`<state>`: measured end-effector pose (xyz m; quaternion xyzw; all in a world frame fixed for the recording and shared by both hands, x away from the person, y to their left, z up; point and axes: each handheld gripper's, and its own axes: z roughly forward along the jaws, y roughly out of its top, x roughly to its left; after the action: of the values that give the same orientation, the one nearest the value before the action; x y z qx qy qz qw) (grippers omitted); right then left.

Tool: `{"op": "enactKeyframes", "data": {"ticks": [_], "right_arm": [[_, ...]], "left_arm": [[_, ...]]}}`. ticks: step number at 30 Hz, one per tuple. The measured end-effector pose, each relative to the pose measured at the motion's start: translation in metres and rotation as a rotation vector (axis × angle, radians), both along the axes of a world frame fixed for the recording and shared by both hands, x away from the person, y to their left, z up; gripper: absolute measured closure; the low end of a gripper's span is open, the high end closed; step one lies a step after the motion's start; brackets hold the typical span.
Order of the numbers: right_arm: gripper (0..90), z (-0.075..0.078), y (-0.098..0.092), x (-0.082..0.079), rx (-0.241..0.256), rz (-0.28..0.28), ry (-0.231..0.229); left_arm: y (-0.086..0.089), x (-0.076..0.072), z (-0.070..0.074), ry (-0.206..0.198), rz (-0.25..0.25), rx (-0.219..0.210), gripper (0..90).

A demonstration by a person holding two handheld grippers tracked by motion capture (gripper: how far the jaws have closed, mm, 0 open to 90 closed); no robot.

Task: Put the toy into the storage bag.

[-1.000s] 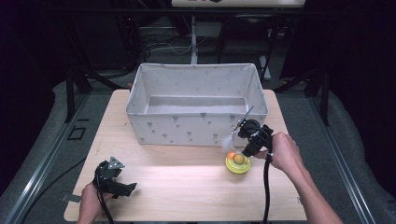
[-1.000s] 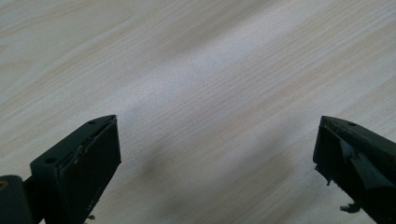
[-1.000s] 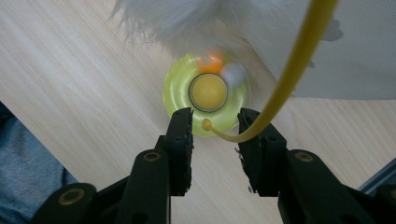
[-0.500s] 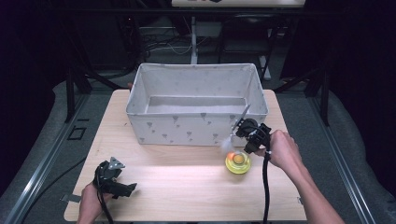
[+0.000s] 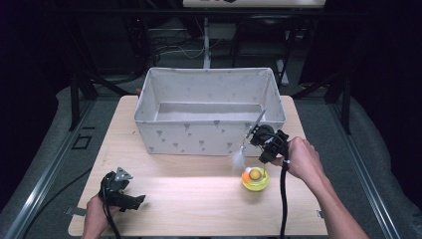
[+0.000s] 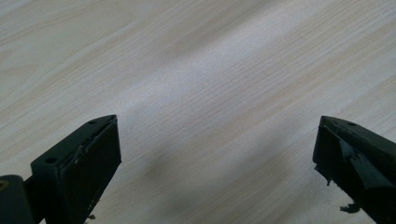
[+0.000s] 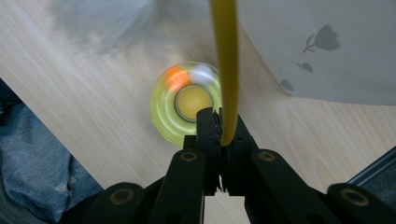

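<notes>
Fabric bin [image 5: 209, 134] at table [image 5: 199, 204] back. Yellow ring toy [image 7: 186, 105] (orange and white balls on it) just beside bin's right front corner. Right gripper [image 7: 222, 140] pinches thin yellow stick [image 7: 226, 70], feathery tip [image 5: 238, 159]. Left gripper [image 6: 217, 154] jaws spread, over bare wood.

You are working in a lab or recording studio, not a home. The pale wooden surface [image 5: 189, 199] sits alone in a dark room, lit from above. Black metal stands [image 5: 79, 89] and loose cables [image 5: 164, 47] crowd the grey floor [image 5: 45, 154] behind it.
</notes>
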<state>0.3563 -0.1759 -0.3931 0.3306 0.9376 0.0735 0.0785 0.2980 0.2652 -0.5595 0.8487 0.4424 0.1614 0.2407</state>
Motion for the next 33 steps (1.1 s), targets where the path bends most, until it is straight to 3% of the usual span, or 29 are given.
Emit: {"op": "enactKeyframes", "data": {"ticks": [8,24,33], "right_arm": [[87.7,0.015,0.000,-0.002,-0.001,0.011,-0.007],[87.7,0.027,0.008,0.000,0.006,0.017,0.001],[87.7,0.043,0.009,0.002,-0.004,0.023,-0.011]], "left_arm": [[0.000,-0.001,0.001,-0.005,-0.003,-0.005,1.1],[0.001,-0.002,0.002,-0.019,-0.002,-0.006,1.1],[0.000,-0.002,0.002,-0.011,-0.007,-0.005,1.1]]}}
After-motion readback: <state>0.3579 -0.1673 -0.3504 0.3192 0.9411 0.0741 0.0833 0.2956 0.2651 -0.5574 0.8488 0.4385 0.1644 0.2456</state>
